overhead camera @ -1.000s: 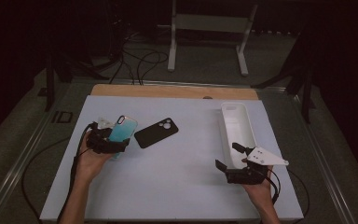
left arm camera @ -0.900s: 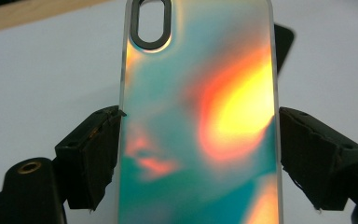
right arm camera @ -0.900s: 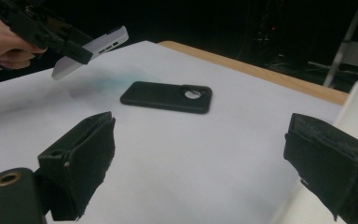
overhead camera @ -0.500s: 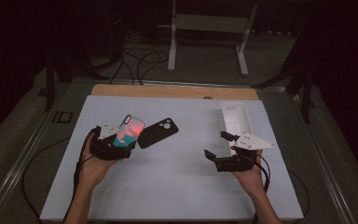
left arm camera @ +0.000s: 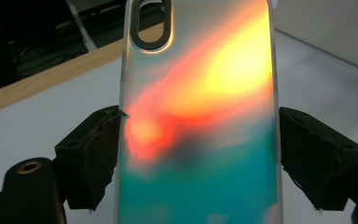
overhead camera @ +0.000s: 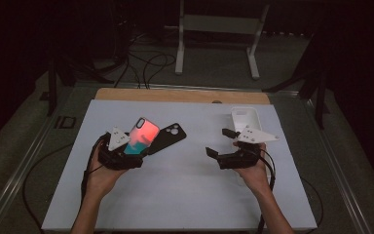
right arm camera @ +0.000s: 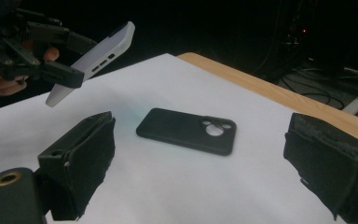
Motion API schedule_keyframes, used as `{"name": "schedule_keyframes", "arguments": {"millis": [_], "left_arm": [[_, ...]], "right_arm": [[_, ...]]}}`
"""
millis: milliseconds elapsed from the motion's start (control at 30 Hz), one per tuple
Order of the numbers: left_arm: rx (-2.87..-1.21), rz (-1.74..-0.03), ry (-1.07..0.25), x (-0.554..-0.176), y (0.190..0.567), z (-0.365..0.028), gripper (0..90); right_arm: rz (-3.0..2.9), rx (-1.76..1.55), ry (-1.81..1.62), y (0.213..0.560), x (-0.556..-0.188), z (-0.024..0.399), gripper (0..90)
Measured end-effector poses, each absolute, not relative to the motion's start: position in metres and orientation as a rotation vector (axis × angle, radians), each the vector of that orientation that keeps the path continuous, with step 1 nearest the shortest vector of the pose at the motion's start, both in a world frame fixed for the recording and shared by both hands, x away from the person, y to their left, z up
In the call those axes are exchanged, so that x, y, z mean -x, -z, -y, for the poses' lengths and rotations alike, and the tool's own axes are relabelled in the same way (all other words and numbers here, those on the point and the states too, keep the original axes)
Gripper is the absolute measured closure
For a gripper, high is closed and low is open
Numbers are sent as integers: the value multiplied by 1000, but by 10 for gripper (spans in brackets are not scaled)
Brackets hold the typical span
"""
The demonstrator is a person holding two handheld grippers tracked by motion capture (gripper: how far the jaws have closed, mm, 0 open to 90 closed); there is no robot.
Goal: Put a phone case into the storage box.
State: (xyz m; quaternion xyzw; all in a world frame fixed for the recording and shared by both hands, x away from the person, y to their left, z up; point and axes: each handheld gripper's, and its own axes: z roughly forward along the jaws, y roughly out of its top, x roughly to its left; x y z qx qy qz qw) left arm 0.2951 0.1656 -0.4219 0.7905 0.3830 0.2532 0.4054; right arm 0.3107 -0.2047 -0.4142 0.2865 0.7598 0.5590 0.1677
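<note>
left gripper (overhead camera: pixel 126 155), left of centre in the high view, is clamping the iridescent phone case (overhead camera: pixel 140 136) by its long edges, tilted above the table. right gripper (overhead camera: pixel 222 145), jaws wide and empty, is facing the black case (right arm camera: pixel 187 129). risk: edge-only grip slipping under any twist.

In the left gripper view the iridescent phone case (left arm camera: pixel 198 116) runs past the top and bottom edges, so both its ends are cut off, and it hides the desk (left arm camera: pixel 321 79) behind it. In the high view the right hand-held gripper (overhead camera: pixel 222 145) covers the near part of the white tray (overhead camera: pixel 245 117).
</note>
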Motion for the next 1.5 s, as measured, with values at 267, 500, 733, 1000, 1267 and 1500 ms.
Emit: {"name": "schedule_keyframes", "arguments": {"millis": [267,500,733,1000,1267,1500], "left_arm": [[-1998,-900,-636,-290,425,-152,171],[-2010,-848,-632,-284,426,-138,171],[-2006,-794,-651,-277,426,-126,171],[-2014,-737,-641,-271,426,-114,171],[-2034,-666,-632,-265,430,-97,171],[-2054,-613,-608,-258,434,-81,171]], "right_arm": [[-2201,-827,-1583,420,-307,197,87],[-2217,-841,-1610,422,-305,192,87],[-2268,-817,-1614,426,-301,178,87],[-2297,-806,-1607,429,-300,164,88],[-2311,-847,-1652,429,-299,161,109],[-2334,-901,-1668,429,-296,153,280]]}}
